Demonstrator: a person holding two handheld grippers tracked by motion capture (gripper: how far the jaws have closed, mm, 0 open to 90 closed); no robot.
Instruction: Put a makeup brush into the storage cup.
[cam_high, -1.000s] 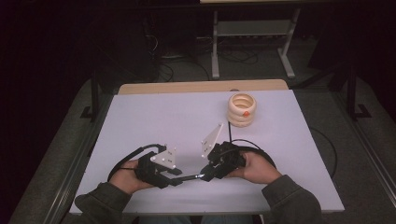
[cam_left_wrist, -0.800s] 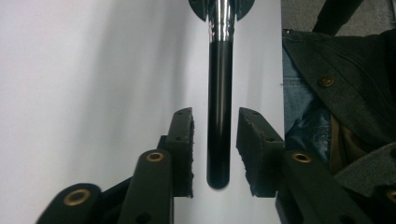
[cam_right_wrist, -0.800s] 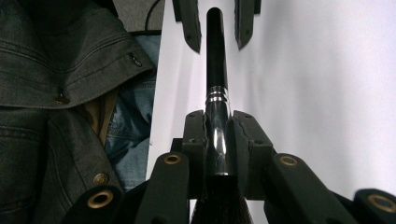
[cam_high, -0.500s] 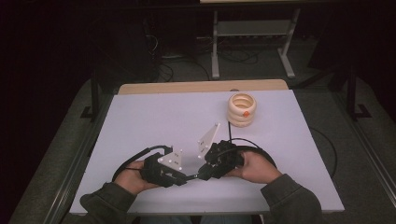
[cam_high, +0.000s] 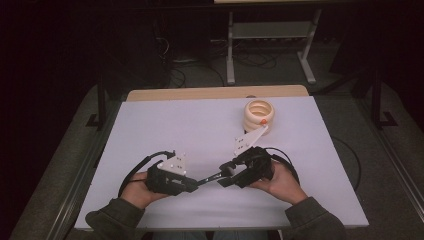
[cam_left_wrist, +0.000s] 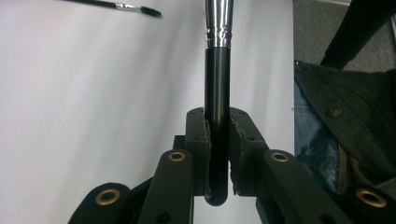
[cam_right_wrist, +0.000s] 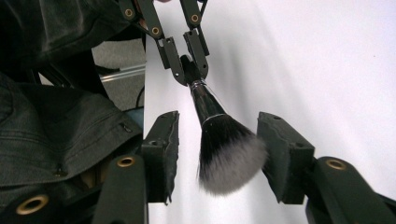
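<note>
Left hand-held gripper (cam_left_wrist: 217, 154) clamped tight; right hand-held gripper (cam_right_wrist: 219, 154) spread wide.

High view is pretty dim, everything around the white table (cam_high: 190, 125) drops off into near black, and it's a bit soft and grainy. Both gripper views are way brighter. The brush bristles (cam_right_wrist: 229, 158) look fuzzy, and there's glare on the metal ferrule (cam_left_wrist: 218, 21).

Dark olive sleeves (cam_high: 112, 220) and blue jeans (cam_left_wrist: 310, 130) on the person; both grippers are black with brass-ringed screws (cam_right_wrist: 125, 162), grey plates (cam_high: 172, 163) and black cables (cam_high: 137, 167).
</note>
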